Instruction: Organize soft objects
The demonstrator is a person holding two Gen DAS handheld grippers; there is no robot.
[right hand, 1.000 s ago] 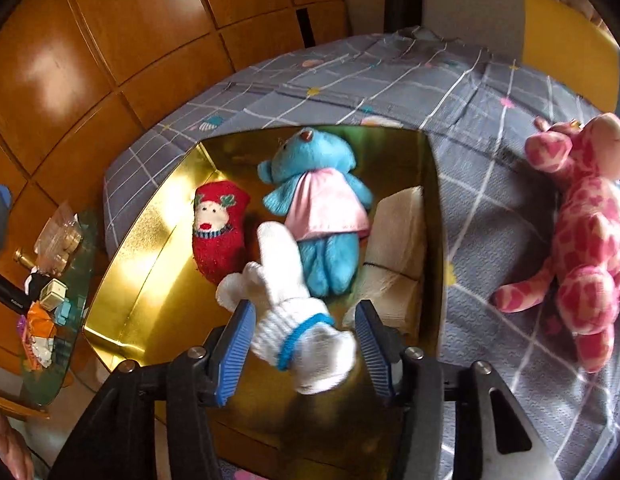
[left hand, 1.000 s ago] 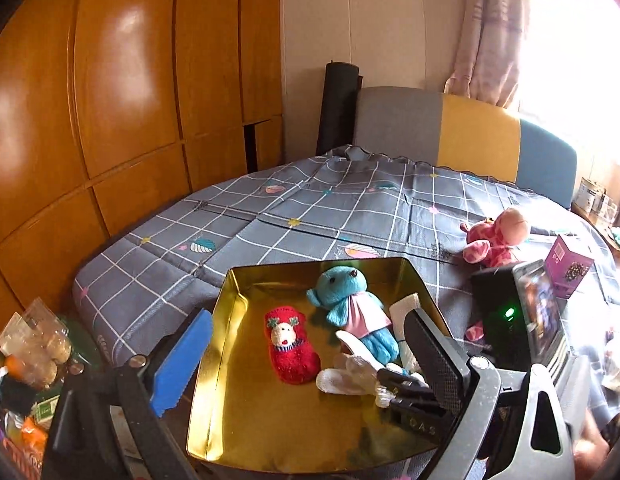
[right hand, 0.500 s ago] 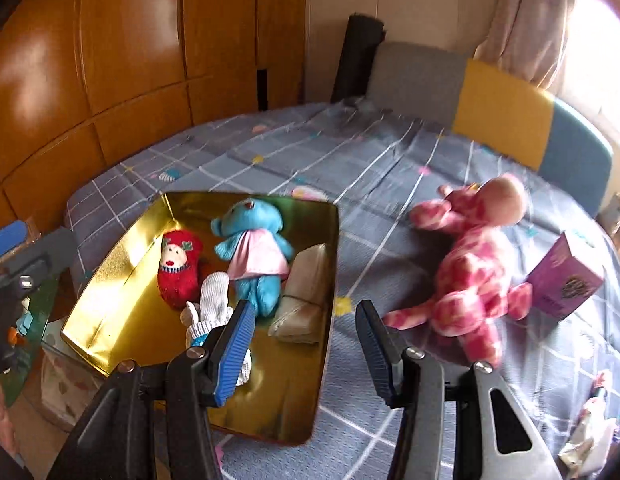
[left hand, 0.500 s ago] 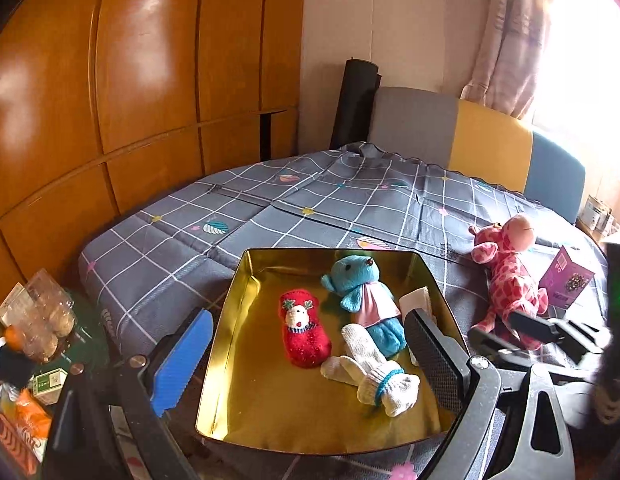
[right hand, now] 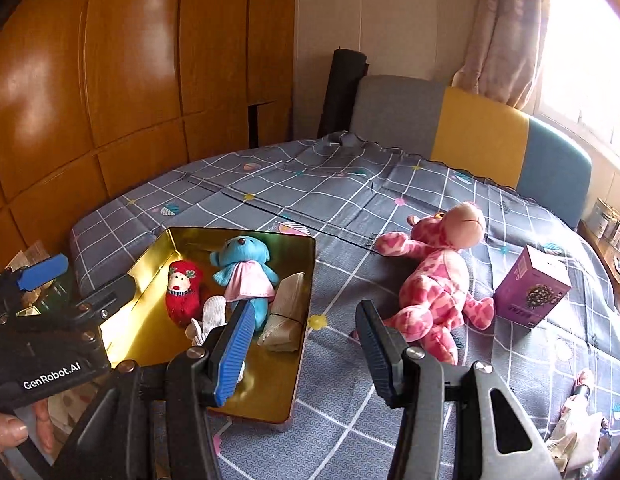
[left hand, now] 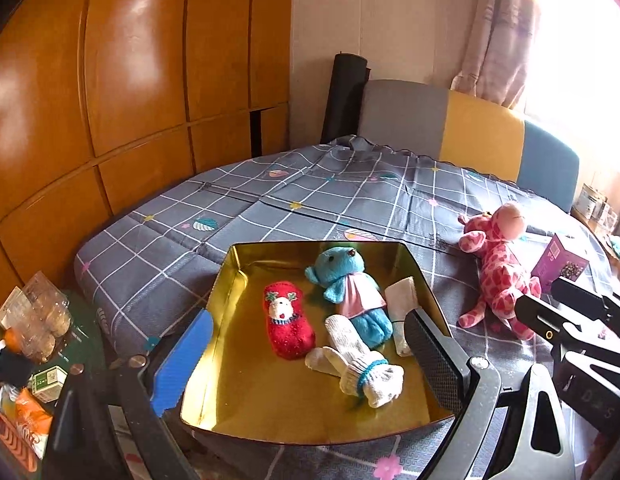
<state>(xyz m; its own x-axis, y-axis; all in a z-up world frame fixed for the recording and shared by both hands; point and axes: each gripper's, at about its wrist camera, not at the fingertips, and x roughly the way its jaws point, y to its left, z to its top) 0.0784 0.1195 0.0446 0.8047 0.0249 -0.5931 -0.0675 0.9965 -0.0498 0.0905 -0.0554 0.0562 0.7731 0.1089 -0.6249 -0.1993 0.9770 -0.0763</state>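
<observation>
The right gripper is up and away from the white glove (left lying in the gold tray), now facing the pink giraffe.

**Both grippers empty, angled down**

My left gripper hangs with jaws wide apart, nothing between them. My right gripper also stands parted and empty. My hand grips the left handle.

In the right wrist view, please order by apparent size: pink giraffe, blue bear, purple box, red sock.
1. pink giraffe
2. blue bear and purple box: look alike, so unranked
3. red sock
</observation>
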